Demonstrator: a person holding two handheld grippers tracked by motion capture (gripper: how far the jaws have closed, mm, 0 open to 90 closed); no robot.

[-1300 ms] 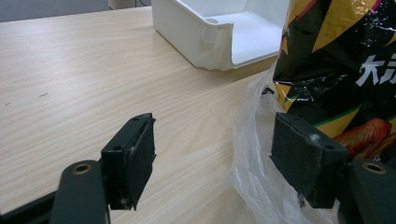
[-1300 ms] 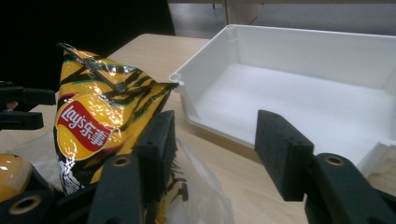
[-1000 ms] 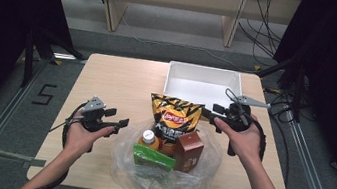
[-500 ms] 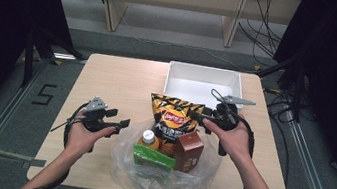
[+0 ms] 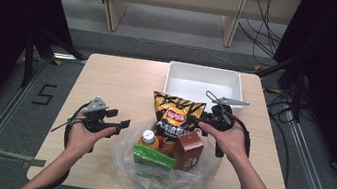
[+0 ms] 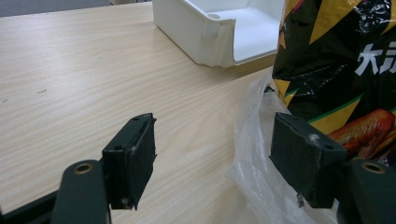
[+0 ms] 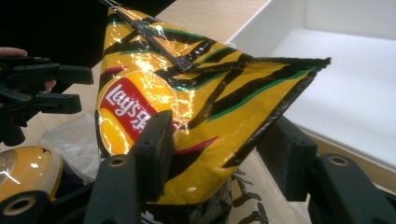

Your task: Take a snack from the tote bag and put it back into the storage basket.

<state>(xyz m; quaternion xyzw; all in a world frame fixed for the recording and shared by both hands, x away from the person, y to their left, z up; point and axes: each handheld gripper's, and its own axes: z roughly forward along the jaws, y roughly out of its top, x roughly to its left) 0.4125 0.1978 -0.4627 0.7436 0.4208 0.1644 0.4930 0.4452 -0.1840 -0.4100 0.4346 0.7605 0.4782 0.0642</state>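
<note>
Right gripper view puts the chip bag (image 7: 187, 107) upright at centre frame, its lower edge between the right claw's (image 7: 219, 149) closing, still-parted pads, while the left claw (image 5: 119, 123) waits spread at far left.

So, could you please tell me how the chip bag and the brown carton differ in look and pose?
The chip bag is yellow with black stripes and glossy; the brown carton is plain, matte and boxy. The chip bag stands taller and sits between the right gripper's jaws, while the brown carton has no gripper at it. Both stand upright in the clear plastic bag.
</note>
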